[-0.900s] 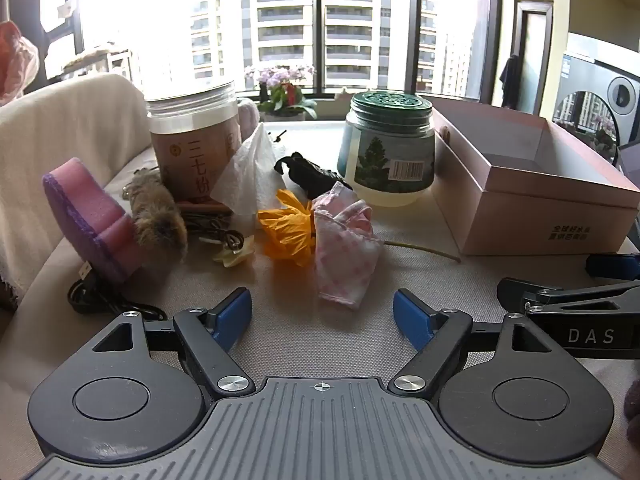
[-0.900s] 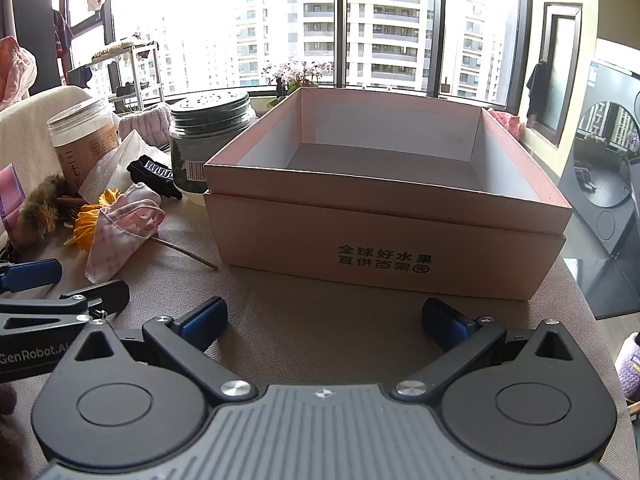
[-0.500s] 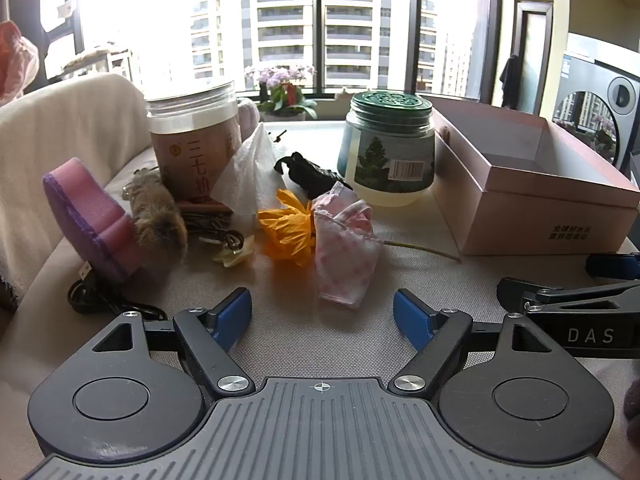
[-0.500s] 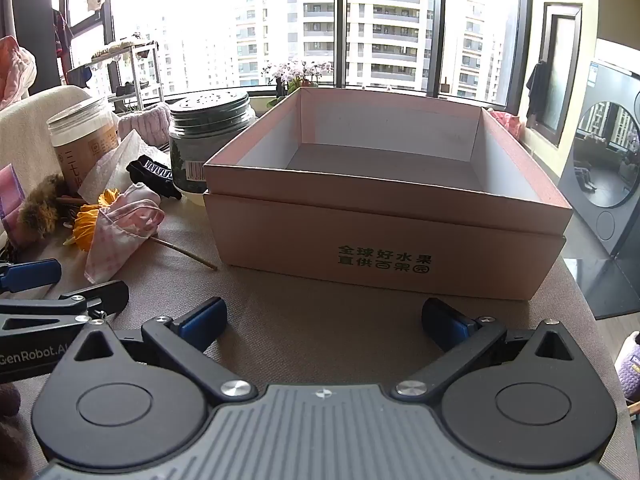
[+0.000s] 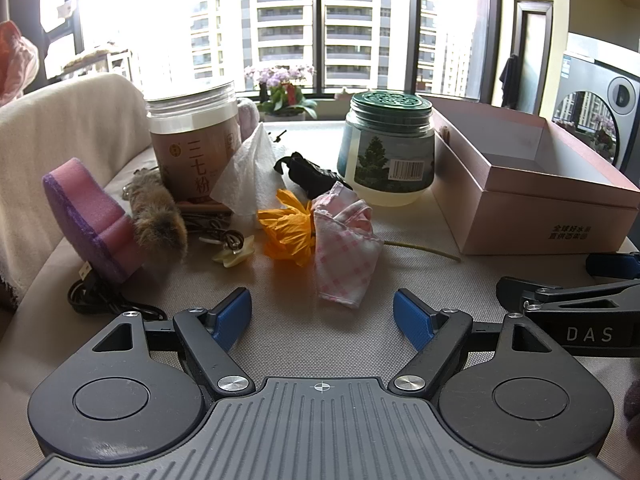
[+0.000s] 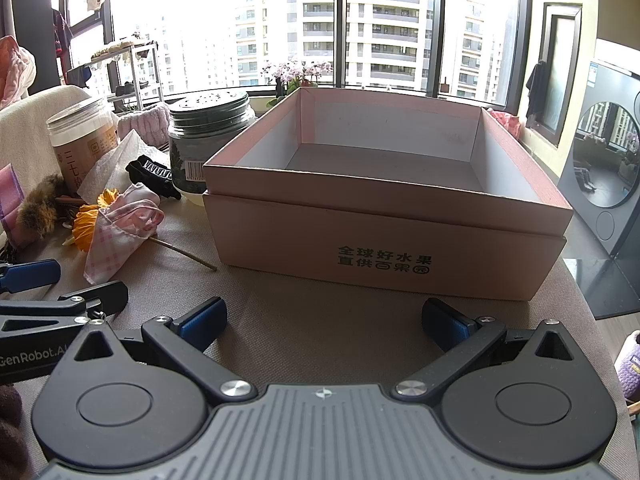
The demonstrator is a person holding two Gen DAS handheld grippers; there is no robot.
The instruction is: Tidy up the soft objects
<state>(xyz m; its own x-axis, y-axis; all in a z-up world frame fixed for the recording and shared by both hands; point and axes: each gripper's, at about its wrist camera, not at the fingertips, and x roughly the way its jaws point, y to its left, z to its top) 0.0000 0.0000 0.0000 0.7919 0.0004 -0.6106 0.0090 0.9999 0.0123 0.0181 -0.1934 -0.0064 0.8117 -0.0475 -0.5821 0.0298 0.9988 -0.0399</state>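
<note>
Left gripper [image 5: 322, 312] spread wide, nothing in it, low over the table [image 5: 280, 336] and aimed at the cloth [image 5: 344, 256], which lies crumpled just ahead between the fingers' line, touching the flower [image 5: 288, 232]. Reads as lined up for first pick. Right gripper [image 6: 322, 320] also wide and empty, parked facing the box [image 6: 384, 248]; box looks empty, so likely the drop target. Sponge [image 5: 86, 216] and fur toy [image 5: 158, 220] sit left, leaning together by the jar [image 5: 194, 152]. Nothing sorted yet, I'd say.
</note>
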